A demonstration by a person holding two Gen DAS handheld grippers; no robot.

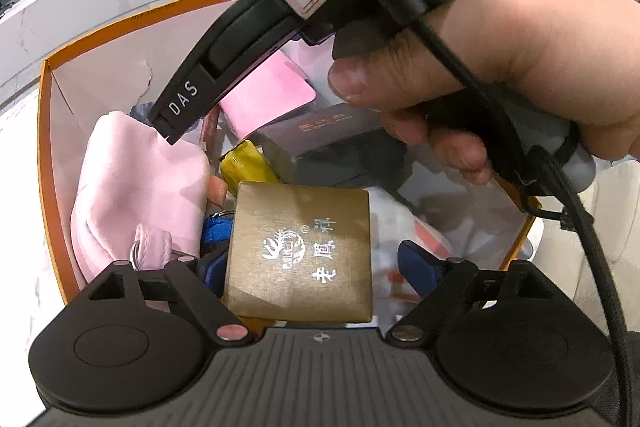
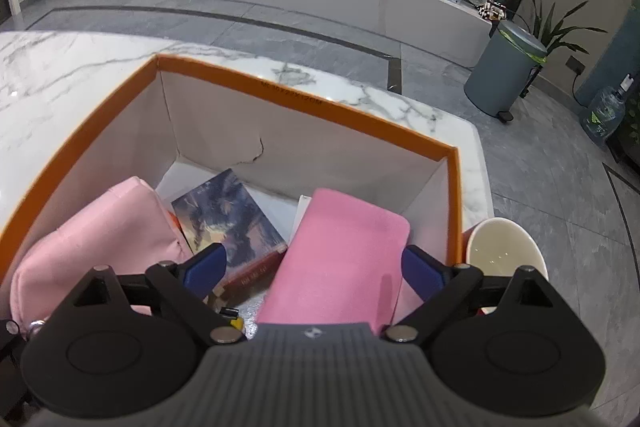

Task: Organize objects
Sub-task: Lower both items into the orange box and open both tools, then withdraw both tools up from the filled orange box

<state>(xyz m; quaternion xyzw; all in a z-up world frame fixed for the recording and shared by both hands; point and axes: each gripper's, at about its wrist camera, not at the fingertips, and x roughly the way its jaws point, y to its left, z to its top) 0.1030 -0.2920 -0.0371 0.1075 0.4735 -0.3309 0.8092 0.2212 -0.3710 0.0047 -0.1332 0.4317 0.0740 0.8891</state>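
Observation:
An orange-rimmed cardboard box (image 2: 304, 95) stands on a marble table; its rim also shows in the left wrist view (image 1: 44, 131). My left gripper (image 1: 320, 263) is open over the box, with a gold box with white lettering (image 1: 300, 247) between its blue fingers. My right gripper (image 2: 316, 267) is open above a folded pink cloth (image 2: 340, 255) in the box. The right gripper's body and the hand holding it (image 1: 500, 59) cross the left wrist view. A pale pink pouch (image 2: 100, 239) lies at the box's left, also in the left wrist view (image 1: 136, 187).
Inside the box lie a dark painted book (image 2: 228, 215), a dark grey box (image 1: 332, 143) and a yellow item (image 1: 248, 163). A white cup (image 2: 504, 247) stands outside the box's right wall. A grey bin (image 2: 504, 71) stands on the floor beyond the table.

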